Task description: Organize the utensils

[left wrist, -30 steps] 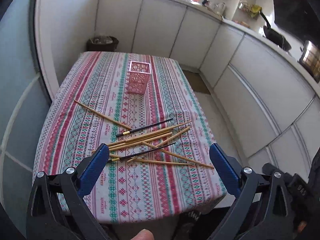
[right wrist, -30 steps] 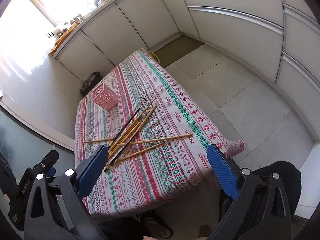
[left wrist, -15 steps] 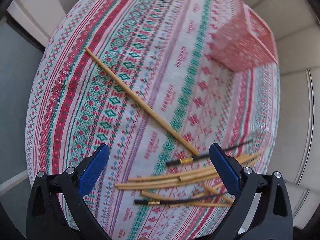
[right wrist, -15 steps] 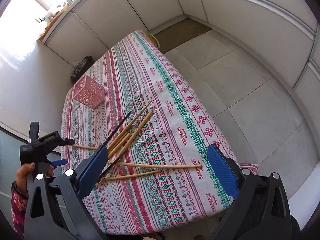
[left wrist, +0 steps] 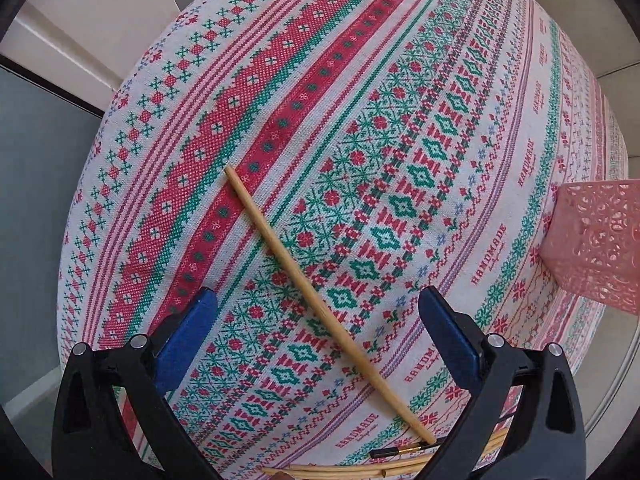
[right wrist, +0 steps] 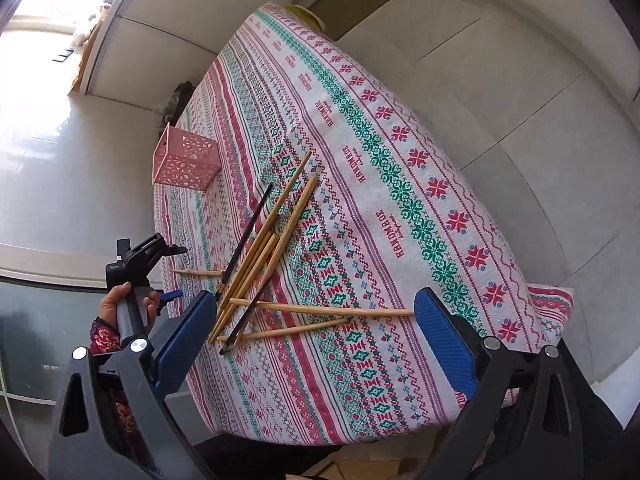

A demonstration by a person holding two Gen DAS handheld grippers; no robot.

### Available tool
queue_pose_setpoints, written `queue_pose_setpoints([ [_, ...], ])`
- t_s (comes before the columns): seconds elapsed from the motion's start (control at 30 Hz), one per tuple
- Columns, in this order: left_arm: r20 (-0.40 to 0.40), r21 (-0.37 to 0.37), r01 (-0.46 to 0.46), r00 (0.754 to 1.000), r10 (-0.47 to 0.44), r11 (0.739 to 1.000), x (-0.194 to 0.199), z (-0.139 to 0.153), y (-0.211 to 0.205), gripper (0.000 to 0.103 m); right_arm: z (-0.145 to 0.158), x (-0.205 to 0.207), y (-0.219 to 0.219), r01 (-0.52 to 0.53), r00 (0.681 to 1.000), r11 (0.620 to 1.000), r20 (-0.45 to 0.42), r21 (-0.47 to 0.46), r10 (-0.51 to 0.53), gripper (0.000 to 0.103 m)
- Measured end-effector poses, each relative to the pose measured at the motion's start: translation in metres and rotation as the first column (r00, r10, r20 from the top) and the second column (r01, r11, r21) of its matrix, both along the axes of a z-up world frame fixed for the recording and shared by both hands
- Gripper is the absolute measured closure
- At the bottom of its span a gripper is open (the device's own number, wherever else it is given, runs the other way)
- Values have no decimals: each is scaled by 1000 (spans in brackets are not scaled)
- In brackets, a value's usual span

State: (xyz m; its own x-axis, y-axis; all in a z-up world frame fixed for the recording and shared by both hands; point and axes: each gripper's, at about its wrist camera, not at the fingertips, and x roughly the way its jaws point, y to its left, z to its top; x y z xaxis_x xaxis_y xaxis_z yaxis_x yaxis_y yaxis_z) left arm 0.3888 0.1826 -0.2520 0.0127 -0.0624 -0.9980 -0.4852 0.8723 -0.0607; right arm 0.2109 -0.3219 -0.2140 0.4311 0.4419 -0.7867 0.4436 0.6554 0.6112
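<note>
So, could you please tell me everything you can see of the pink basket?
The pink basket is a small square holder with lacy perforated walls, apparently plastic, with an open top. It stands upright on the tablecloth, apart from the chopsticks. Nothing shows inside it, and neither tool touches it.

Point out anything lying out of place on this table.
The chopsticks lie crisscrossed in a loose heap on the tablecloth, not in the pink holder. One stray chopstick lies apart from the heap, between the open left gripper fingers.
</note>
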Motion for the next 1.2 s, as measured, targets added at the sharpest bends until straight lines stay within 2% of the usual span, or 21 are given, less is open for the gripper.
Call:
queue_pose_setpoints([
  [0.13,-35,50,-19,999,20,999,4,0,-8,7,0,-3,-6,21,1000,1000,8,10,-21,7],
  [0.37,-19,88,27,999,-25,996,5,-9,-49,7,-3,-6,-13,31,1000,999,-4,30,-31,7],
  [0.4,-3,98,43,999,-43,994,5,-7,-54,11,-2,-7,-14,30,1000,999,-3,26,-30,7],
  [0.47,36,115,88,995,-93,989,7,4,-68,29,-1,-9,-16,37,999,999,-2,17,-37,7],
  [0.53,53,120,136,988,-143,983,9,14,-83,60,-1,-10,-18,47,999,999,-5,4,-47,7],
  [0.6,64,102,123,990,-129,987,12,17,-89,70,-3,-10,-18,51,999,999,-13,-2,-51,7],
  [0.67,108,59,86,990,-92,995,11,19,-86,72,-7,-9,-18,49,998,999,-27,-8,-50,7],
  [0.83,185,-45,58,982,-48,997,0,22,-64,85,-15,-8,-16,59,996,998,-65,-37,-62,7],
  [0.87,196,-57,66,979,-54,996,0,23,-63,83,-16,-7,-16,59,996,997,-70,-44,-62,7],
  [0.9,223,-87,92,972,-70,992,2,24,-64,64,-17,-7,-14,58,995,997,-74,-49,-62,7],
  [0.93,265,-158,137,960,-91,978,5,24,-69,12,-18,-6,-13,58,995,997,-78,-55,-62,7],
  [0.97,261,-183,176,957,-125,967,9,19,-76,6,-19,-5,-11,56,995,997,-82,-62,-61,7],
  [1.0,241,-103,203,955,-173,974,11,19,-86,8,-19,-4,-10,54,994,996,-87,-68,-60,7],
  [1.1,163,84,264,948,-275,961,15,14,-119,11,-24,-1,-6,59,992,996,-109,-73,-67,7],
  [1.13,168,108,253,949,-268,961,14,13,-124,11,-24,0,-5,59,991,995,-113,-84,-69,7],
  [1.2,192,101,229,950,-245,968,12,14,-123,11,-24,1,-3,52,991,994,-115,-96,-63,7],
])
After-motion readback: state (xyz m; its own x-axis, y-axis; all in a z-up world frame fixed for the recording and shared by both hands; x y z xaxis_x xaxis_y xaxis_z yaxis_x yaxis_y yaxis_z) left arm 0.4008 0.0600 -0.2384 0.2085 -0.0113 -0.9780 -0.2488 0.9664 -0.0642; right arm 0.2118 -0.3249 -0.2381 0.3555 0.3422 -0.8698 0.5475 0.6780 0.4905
